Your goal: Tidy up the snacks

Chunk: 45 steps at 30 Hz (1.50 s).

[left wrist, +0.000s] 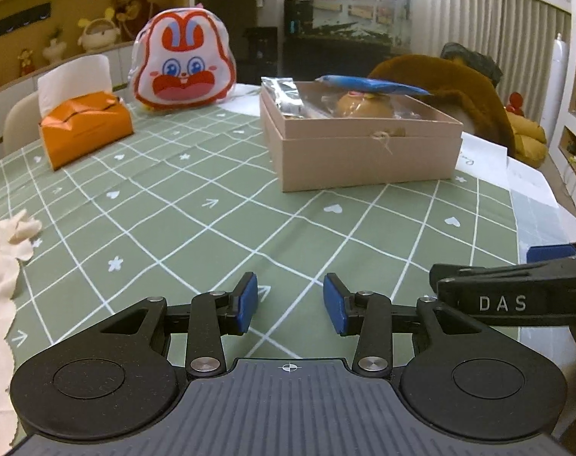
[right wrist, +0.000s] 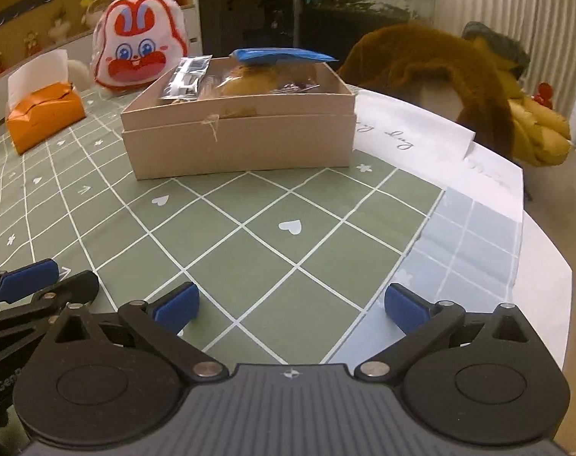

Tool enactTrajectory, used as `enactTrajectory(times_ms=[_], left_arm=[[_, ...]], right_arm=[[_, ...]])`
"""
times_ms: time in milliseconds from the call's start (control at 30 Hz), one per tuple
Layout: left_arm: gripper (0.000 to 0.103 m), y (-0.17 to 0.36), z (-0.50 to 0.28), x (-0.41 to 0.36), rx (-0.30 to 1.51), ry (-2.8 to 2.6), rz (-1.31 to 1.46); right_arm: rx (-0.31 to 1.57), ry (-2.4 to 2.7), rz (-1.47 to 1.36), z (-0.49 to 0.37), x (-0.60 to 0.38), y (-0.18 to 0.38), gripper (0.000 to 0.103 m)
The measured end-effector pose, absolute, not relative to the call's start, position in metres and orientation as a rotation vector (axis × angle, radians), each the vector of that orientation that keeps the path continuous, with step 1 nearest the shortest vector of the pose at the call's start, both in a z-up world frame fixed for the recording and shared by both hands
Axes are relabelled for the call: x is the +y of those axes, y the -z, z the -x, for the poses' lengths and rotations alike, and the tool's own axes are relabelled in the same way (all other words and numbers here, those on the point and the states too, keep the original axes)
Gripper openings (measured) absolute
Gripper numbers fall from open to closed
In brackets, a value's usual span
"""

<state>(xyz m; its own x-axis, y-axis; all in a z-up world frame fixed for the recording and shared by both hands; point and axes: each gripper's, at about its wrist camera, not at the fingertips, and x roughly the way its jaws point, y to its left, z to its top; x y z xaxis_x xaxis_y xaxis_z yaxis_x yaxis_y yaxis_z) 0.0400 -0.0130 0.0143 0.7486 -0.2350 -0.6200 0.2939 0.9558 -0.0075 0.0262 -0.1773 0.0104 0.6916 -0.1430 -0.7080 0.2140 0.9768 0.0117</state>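
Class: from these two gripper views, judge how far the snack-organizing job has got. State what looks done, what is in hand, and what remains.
Done: the cardboard box already holds a blue packet, a silver packet and a clear-wrapped bun. In hand: nothing; the left gripper and right gripper are both open and empty over the tablecloth. Left: no loose snacks show on the cloth, so little seems to remain.

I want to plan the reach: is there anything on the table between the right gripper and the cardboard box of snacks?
Nothing visible. Between the right gripper, jaws open and empty, and the cardboard box lies only bare green tablecloth. The left gripper is off to the left side, and the orange tissue box sits far left, clear of that line.
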Motion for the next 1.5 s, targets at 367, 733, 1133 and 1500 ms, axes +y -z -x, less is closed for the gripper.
enactTrajectory(times_ms=[367, 733, 1133, 1500], left_arm=[[0.045, -0.013, -0.041, -0.013, 0.659, 0.299, -0.100], [0.045, -0.013, -0.041, -0.013, 0.659, 0.299, -0.099], [0.045, -0.013, -0.041, -0.013, 0.660, 0.301, -0.096], [0.045, -0.013, -0.041, -0.012, 0.659, 0.301, -0.097]], right_arm=[[0.709, 0.174, -0.082, -0.012, -0.176, -0.006, 0.103], [0.709, 0.177, -0.083, -0.012, -0.175, -0.006, 0.103], [0.709, 0.177, -0.083, -0.012, -0.175, -0.006, 0.103], [0.709, 0.177, -0.084, -0.012, -0.175, -0.006, 0.103]])
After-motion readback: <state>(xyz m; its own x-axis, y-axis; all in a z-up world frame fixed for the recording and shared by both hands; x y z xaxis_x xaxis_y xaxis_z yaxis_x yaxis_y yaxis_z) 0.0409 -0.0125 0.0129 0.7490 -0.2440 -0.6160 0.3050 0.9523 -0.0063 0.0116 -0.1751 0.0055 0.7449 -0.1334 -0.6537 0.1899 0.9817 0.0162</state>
